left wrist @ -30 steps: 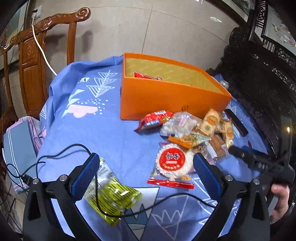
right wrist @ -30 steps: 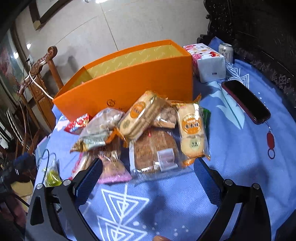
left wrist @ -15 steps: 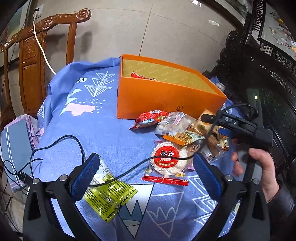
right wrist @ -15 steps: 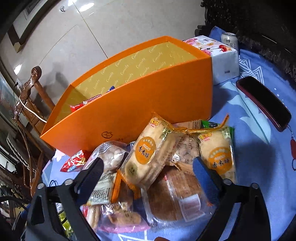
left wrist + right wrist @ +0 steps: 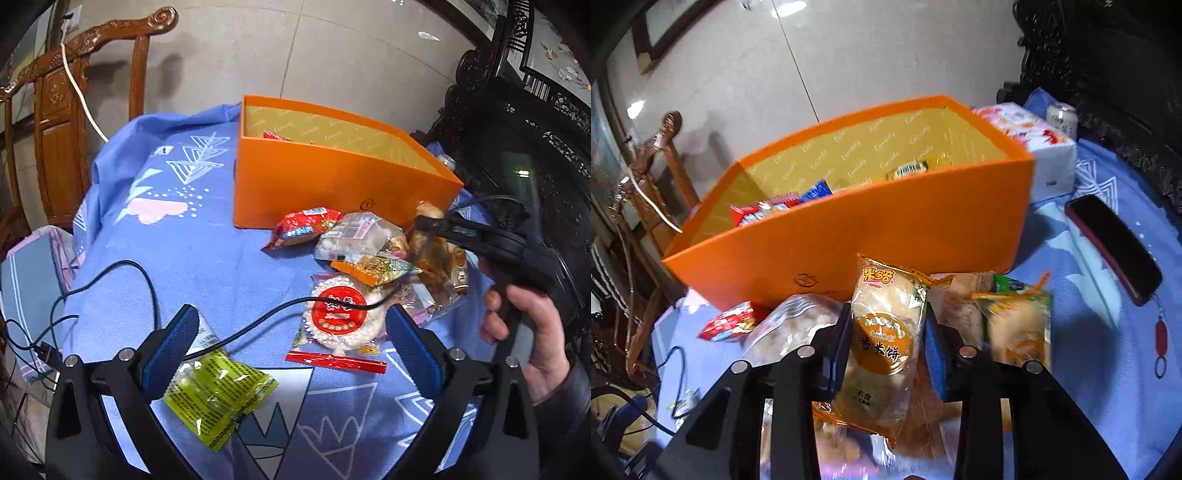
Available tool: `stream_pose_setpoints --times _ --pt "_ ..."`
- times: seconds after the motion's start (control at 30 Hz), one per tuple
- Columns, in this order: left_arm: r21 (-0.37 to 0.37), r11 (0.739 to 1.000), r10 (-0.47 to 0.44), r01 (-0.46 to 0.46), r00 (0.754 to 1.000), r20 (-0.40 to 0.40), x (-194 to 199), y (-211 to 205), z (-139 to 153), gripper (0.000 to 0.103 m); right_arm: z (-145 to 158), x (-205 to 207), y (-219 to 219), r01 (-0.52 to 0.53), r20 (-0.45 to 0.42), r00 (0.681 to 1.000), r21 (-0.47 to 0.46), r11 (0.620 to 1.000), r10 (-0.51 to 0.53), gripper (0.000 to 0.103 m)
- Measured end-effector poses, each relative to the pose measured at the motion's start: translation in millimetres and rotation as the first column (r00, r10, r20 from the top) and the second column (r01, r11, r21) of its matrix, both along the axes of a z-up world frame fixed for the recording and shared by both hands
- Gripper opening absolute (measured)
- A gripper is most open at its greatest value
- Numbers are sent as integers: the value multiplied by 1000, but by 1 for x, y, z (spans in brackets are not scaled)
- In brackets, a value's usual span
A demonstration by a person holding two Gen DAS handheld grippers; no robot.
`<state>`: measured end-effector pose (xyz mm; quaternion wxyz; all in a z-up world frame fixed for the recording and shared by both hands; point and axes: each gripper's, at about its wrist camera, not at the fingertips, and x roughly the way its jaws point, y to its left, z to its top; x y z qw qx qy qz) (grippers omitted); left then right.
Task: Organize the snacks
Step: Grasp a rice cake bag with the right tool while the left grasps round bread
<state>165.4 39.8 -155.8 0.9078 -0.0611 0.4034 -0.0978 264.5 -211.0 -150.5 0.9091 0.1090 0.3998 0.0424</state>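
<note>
My right gripper (image 5: 886, 341) fingers have just closed on the orange-labelled rice-cracker packet (image 5: 884, 343), long axis toward the orange cardboard box (image 5: 849, 236) at twelve o'clock.

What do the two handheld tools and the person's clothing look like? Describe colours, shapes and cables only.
Both tools, left tool and right tool, have black angular frames, silver bolts and flat fingers faced with ribbed blue pads. A thin black cable trails across the left one. The hand emerges from a dark sleeve.
</note>
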Motion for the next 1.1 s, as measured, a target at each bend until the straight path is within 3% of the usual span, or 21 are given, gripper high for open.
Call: stream_pose_setpoints --times 0.1,0.27,0.53,0.6,0.7,0.77,0.87,0.93,1.0,1.1 --pt "-8 998 -56 56 998 -14 1 -12 -4 99 13 -26 -9 -14 33 999 15 1000 14 36" --pt "57 985 -164 165 986 -26 -3 -37 -12 99 29 -66 -29 -40 63 997 -5 999 40 37" --pt "-60 984 -170 166 983 -67 22 -34 -5 99 11 -119 -59 -60 4 998 -86 994 61 37" --pt "-138 962 -250 237 964 -87 24 -36 -3 99 2 -133 -72 -35 -14 999 -78 996 34 37" --pt "-67 956 -291 286 953 -87 22 -43 -4 99 -12 -146 -89 19 -47 999 -53 998 -21 37" --pt "-85 949 -312 304 944 -109 26 -44 -5 99 -19 -149 -93 24 -60 998 -50 998 -27 37" --pt "-196 889 -444 413 882 -159 27 -46 -5 99 -25 -151 -103 52 -72 996 -40 998 -54 37" --pt "-115 912 -406 393 906 -121 25 -44 0 99 -25 -151 -107 70 -71 995 -33 997 -72 37" --pt "-124 921 -384 370 916 -120 31 -41 -2 99 -25 -152 -110 78 -68 995 -30 997 -80 37" --pt "-86 955 -294 285 946 -135 46 -45 -15 99 -23 -152 -108 72 -61 995 -25 997 -74 37"
